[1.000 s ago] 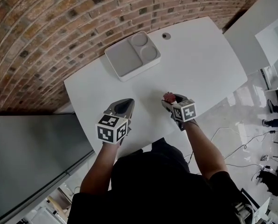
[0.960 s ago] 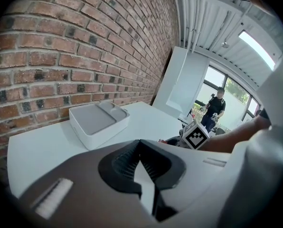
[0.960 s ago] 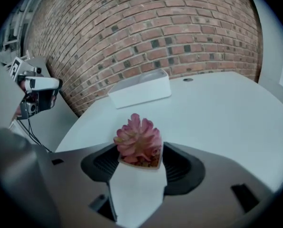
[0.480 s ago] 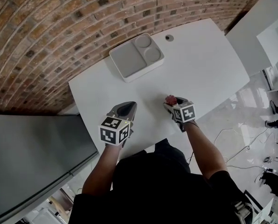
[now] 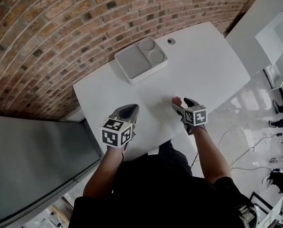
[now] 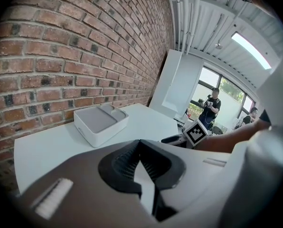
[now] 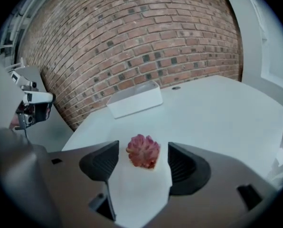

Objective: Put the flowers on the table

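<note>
A small pink-red flower (image 5: 176, 100) (image 7: 143, 151) stands on the white table (image 5: 203, 61) near its front edge. My right gripper (image 5: 182, 102) (image 7: 141, 160) brackets it with jaws that are opening; there is a gap between each pad and the flower, so nothing presses on it. My left gripper (image 5: 128, 110) (image 6: 140, 142) hovers over the table's front left, its tips together and holding nothing. From the left gripper view, the right gripper's marker cube (image 6: 197, 132) shows across the table.
A white compartment tray (image 5: 141, 59) (image 6: 101, 124) (image 7: 134, 100) lies at the table's far side by the brick wall. A round cable hole (image 5: 170, 41) is behind it. A grey panel (image 5: 37, 160) stands left; cables (image 5: 236, 141) lie on the floor right.
The right jaws have spread off the flower, which now sits free on the table, and that gripper has drawn back slightly. The left gripper has barely moved.
</note>
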`<state>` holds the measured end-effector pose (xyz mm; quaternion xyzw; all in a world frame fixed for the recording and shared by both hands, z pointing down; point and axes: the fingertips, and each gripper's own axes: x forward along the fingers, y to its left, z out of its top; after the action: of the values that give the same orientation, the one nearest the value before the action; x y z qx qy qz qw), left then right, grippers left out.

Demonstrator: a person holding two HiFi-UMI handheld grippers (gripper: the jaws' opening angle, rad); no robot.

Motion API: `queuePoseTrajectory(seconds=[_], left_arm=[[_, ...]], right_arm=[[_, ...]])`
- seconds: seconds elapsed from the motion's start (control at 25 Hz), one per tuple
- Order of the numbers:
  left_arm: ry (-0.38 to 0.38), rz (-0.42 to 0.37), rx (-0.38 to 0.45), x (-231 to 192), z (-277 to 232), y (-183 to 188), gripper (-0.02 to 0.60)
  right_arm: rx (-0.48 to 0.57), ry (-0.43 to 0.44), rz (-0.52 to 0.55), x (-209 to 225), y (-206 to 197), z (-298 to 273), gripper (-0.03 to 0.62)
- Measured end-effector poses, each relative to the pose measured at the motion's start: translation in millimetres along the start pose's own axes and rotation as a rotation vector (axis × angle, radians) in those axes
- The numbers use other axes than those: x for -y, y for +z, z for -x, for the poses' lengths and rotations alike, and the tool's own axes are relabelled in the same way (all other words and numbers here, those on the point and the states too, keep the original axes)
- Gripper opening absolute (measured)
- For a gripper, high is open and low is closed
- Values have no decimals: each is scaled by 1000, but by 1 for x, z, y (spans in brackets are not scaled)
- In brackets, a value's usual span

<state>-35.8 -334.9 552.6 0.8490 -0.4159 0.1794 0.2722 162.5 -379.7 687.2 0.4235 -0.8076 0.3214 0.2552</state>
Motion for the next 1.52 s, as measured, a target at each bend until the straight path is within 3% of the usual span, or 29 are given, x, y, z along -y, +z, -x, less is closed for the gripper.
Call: queuePoseTrajectory(seconds=[0.24, 0.44, 0.8, 1.08, 1.2, 1.52], left_arm=[[-45, -26, 15, -2, 26, -10, 11], [-70, -28, 33, -9, 48, -18, 11], [-101, -31, 86, -9, 59, -11, 11], [-109, -78, 60, 13, 36, -4, 11], [-117, -109, 57, 32, 24, 3, 11], [-88, -136, 119, 75, 18, 39, 11]], right_arm=[[118, -84, -55, -12, 2, 42, 288], [154, -90, -99, -48, -10, 68, 276], [210, -88, -11, -82, -3, 116, 228], [283, -109, 42, -88, 14, 156, 168], [305, -100, 84, -93, 15, 179, 136], [443, -2, 52, -85, 31, 254, 49]])
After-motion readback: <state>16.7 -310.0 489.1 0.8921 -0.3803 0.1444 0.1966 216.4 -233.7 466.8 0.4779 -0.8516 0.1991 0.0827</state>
